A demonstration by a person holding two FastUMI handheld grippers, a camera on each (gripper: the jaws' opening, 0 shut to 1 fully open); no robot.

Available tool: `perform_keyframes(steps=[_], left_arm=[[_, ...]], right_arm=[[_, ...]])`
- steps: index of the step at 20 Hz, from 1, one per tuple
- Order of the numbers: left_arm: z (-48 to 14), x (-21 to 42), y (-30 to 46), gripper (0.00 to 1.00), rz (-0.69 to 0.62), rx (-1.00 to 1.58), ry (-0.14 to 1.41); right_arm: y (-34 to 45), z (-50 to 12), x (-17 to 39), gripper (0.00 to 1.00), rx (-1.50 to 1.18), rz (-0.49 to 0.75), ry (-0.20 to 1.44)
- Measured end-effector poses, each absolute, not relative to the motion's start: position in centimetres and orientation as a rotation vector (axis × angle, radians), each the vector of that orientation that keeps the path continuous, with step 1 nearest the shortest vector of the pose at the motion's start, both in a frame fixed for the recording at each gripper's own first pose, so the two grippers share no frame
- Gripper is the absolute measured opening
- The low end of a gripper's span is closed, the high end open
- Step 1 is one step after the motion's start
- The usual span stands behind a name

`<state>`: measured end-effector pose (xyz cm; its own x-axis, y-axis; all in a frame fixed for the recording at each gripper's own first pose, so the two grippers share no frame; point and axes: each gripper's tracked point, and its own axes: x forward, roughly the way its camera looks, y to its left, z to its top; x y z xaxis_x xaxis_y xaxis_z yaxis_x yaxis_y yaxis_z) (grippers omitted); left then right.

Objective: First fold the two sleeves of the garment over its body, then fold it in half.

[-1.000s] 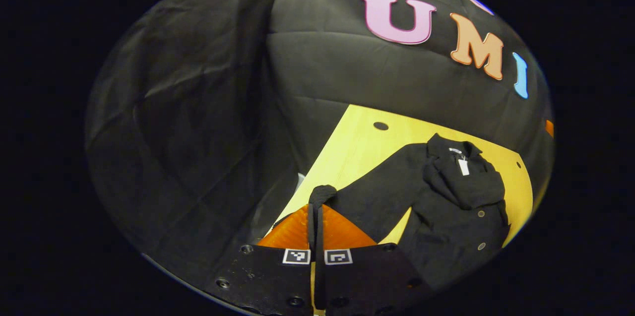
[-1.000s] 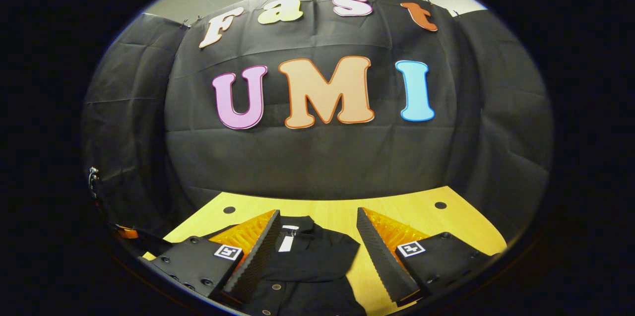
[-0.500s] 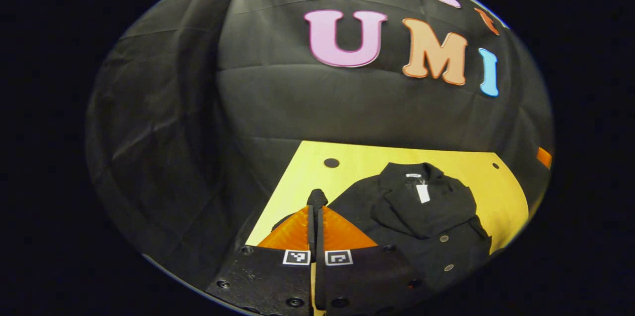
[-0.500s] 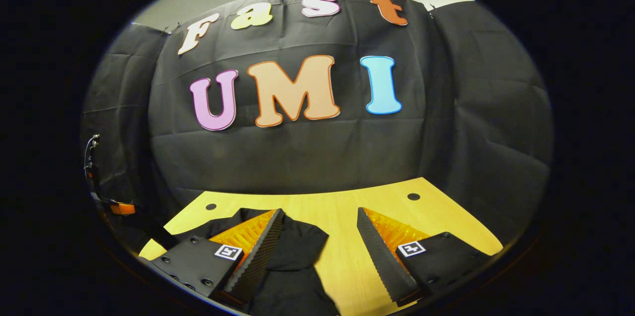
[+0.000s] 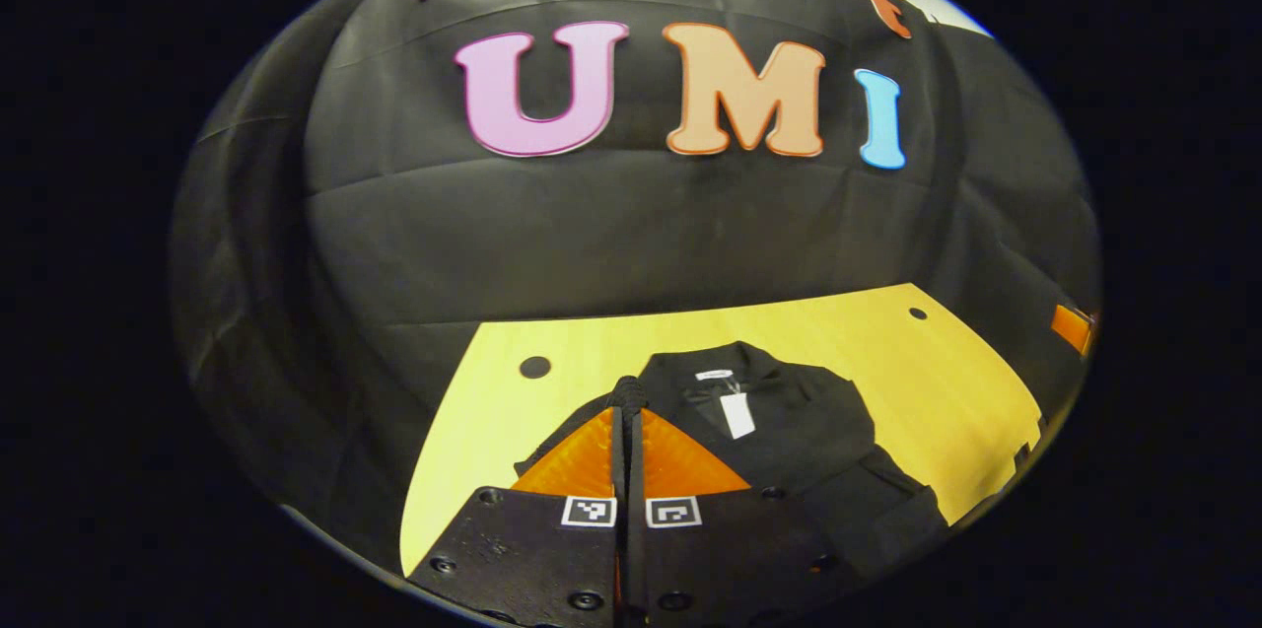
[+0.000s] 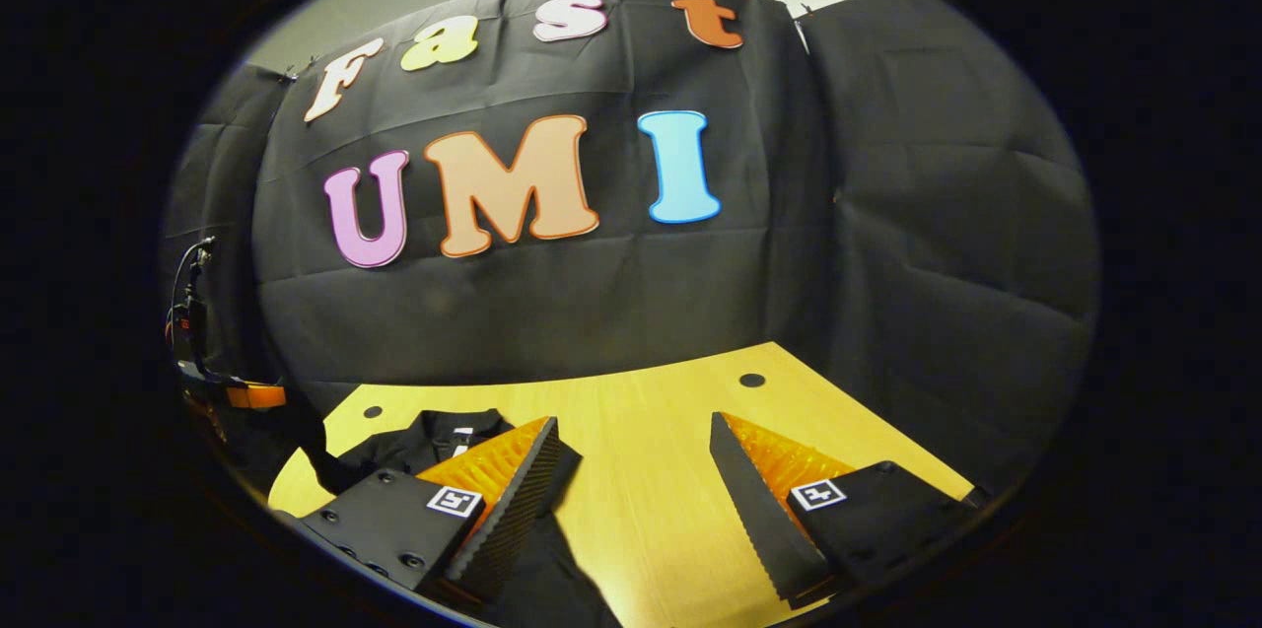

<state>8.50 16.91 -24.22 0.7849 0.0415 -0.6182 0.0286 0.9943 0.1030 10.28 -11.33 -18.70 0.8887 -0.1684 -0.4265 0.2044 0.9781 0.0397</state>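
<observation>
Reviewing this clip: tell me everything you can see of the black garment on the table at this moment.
The black garment is a dark, matte, woolly-looking jacket lying collar-far on the yellow wooden table. A white tag hangs inside the open collar, under a small white neck label. Its front is rumpled, not flat. The left gripper is shut on a bunched piece of its fabric, seemingly a sleeve end, held over the body. In the right gripper view, the garment lies behind and beneath one finger of the open right gripper.

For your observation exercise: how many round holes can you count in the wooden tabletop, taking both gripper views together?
2: one near the table's far left corner, one near its far right corner. The garment and grippers may hide others.
</observation>
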Motion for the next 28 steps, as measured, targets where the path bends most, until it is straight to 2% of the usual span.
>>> perform_keyframes(steps=[11,16,19,22,25,28], left_arm=[[-29.3,12.3,5.9,0.0,-0.182,0.137,0.752],[-32.2,12.6,1.7,0.0,-0.235,0.179,0.815],[-32.1,13.8,-0.4,0.03,-0.232,0.184,0.774],[-27.8,15.2,-1.4,0.95,-0.196,0.17,0.633],[-23.2,13.8,-0.8,0.94,-0.171,0.18,0.54],[-21.1,9.6,2.8,0.94,-0.077,0.212,0.523]], right_arm=[[-18.5,-17.6,5.6,0.97,0.081,-0.344,0.437],[-20.1,-17.7,3.5,0.97,0.085,-0.386,0.445],[-20.6,-18.0,2.9,0.97,0.095,-0.39,0.45],[-20.6,-18.2,2.6,0.98,0.103,-0.353,0.45],[-20.4,-18.9,3.3,0.98,0.099,-0.277,0.454],[-19.3,-20.2,4.3,0.97,0.121,-0.164,0.471]])
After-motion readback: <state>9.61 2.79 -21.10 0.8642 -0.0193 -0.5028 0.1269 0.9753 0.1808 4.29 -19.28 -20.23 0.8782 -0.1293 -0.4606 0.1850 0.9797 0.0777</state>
